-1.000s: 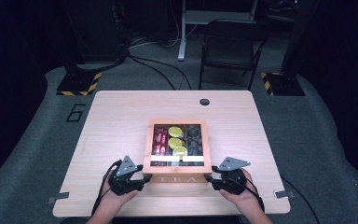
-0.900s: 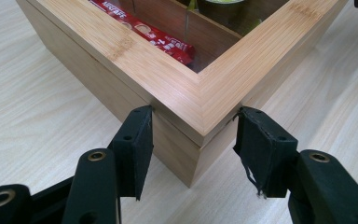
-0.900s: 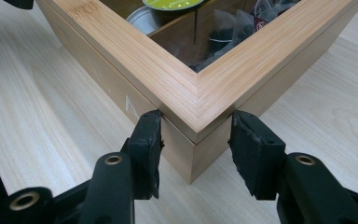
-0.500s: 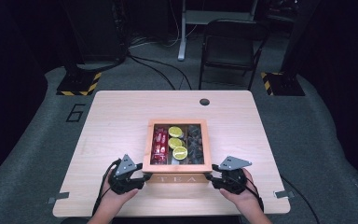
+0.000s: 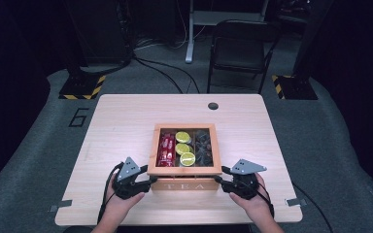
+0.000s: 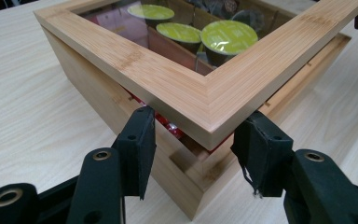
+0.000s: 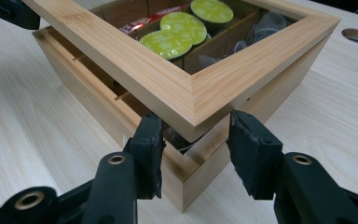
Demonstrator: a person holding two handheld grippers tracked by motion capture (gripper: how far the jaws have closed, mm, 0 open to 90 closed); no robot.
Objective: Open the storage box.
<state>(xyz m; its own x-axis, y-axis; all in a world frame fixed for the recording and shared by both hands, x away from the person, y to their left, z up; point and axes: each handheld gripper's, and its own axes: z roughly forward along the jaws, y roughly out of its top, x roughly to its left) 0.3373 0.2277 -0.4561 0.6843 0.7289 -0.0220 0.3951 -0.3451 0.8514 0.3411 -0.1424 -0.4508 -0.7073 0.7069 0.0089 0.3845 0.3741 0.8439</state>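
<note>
A bamboo tea box marked TEA stands near the table's front edge. Its glass-windowed lid is lifted a little at the front, leaving a gap above the box walls. Through the glass I see red packets, green-topped capsules and dark pods. My left gripper is shut on the lid's front left corner. My right gripper is shut on the front right corner.
The light wooden table has a round cable hole at its far side. A dark folding chair stands behind it, and yellow-and-black striped bases sit on the floor at both back corners.
The front of the lid has come up slightly off the box. Both hands have stayed at the lid's front corners.
</note>
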